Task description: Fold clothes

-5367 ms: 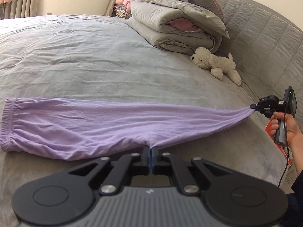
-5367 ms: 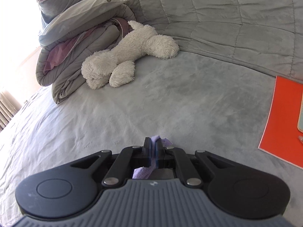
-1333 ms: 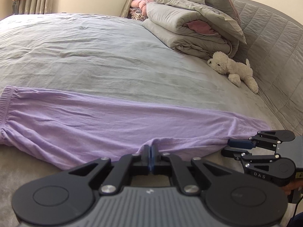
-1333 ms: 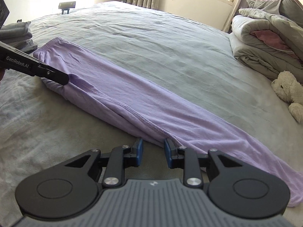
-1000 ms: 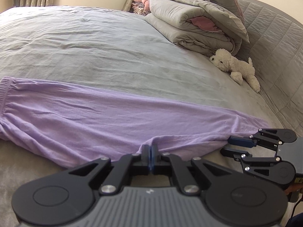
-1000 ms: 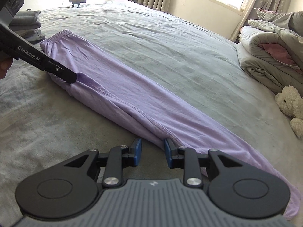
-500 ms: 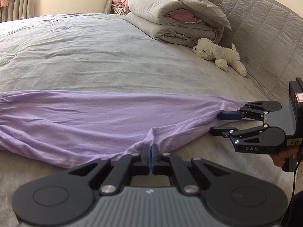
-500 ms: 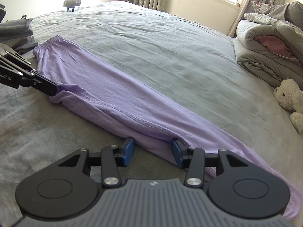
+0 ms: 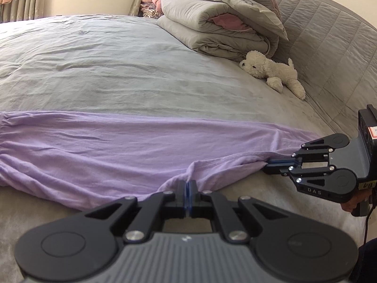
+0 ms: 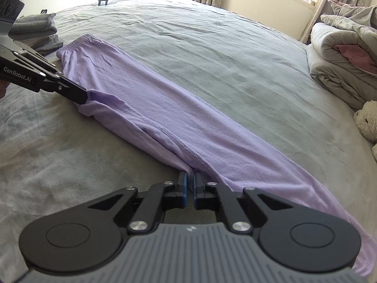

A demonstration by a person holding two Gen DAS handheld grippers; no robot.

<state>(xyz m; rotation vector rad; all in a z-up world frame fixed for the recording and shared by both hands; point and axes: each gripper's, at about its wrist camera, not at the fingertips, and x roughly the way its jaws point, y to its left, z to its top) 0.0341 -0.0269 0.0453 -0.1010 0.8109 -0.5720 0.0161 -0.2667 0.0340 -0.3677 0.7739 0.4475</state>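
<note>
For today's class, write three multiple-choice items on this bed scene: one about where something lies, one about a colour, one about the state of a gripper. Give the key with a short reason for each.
1. Where does the plush dog lie?
A. on the lilac garment
B. on the bed beside the folded duvet, near the quilted headboard
C. on the floor

2. What colour is the garment stretched across the bed?
A. lilac
B. orange
C. white

3. What state is the right gripper in?
A. wide open, clear of the cloth
B. out of sight
C. jaws drawn close on the garment's near edge

Key:
1 B, the toy rests on the grey bedcover next to the duvet and headboard.
2 A, the cloth is pale purple in both views.
3 C, the left wrist view shows its jaws together with the fabric edge pinched.
</note>
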